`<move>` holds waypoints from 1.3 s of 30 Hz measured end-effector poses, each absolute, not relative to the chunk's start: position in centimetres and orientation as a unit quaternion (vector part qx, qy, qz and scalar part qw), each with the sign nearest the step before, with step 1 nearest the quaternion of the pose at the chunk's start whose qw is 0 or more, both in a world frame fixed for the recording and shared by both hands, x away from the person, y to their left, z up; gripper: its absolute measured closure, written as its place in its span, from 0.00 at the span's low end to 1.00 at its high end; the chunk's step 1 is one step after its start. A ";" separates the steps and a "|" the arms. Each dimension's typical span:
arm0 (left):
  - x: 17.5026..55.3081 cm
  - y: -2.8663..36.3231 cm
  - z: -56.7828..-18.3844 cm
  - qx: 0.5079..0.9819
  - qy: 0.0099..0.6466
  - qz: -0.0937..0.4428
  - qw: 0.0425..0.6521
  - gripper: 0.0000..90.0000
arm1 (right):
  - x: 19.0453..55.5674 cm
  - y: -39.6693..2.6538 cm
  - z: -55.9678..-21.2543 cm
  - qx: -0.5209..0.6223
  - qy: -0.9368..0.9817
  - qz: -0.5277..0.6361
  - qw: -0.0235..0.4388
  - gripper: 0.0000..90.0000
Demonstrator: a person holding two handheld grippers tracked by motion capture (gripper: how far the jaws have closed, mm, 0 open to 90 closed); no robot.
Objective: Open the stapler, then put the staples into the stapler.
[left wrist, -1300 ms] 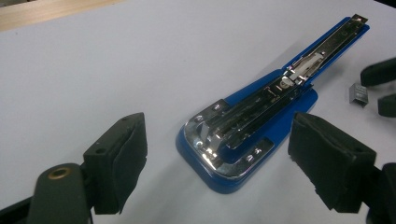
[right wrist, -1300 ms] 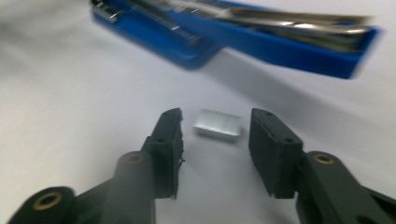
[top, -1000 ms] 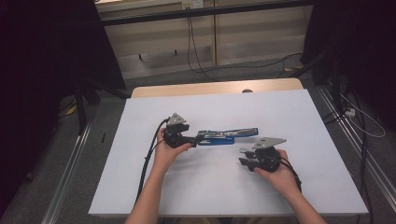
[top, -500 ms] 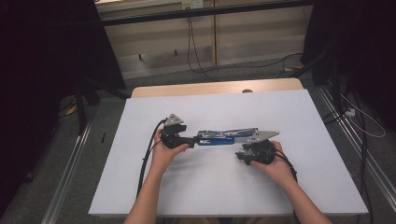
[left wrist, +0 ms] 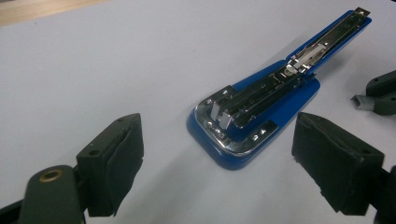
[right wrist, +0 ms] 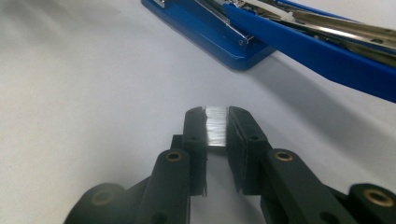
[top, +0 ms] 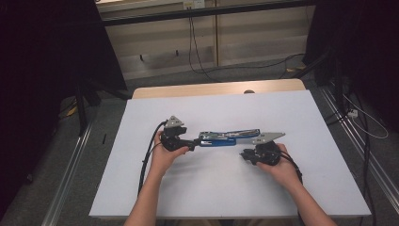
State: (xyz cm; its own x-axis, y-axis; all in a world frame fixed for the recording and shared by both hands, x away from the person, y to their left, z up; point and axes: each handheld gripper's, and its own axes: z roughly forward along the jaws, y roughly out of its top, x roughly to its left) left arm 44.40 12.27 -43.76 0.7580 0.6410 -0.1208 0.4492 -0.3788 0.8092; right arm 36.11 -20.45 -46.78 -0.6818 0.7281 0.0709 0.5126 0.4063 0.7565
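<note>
A: Where does the blue stapler [top: 229, 138] lie?
B: Swung fully open, flat on the white desk [top: 226, 188], between the two hands.

A: State of the left gripper [left wrist: 217, 154]?
B: Jaws spread wide, flanking the stapler's rounded base end without touching it.

A: And the right gripper [right wrist: 216, 122]?
B: Its jaws have just been closing and now clamp a strip of staples [right wrist: 215, 128], held just beside the stapler's open arm.
</note>
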 end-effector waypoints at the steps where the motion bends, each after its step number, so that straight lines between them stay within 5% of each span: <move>1: 44.4 12.3 -43.7 0.822 0.332 0.107 0.449 0.18 | 36.1 -20.4 -46.8 0.374 0.828 0.395 0.137 0.87; 39: 43.4 14.7 -42.4 0.815 0.341 0.119 0.453 0.12 | 38.8 -20.3 -41.8 0.294 0.853 0.413 0.126 0.88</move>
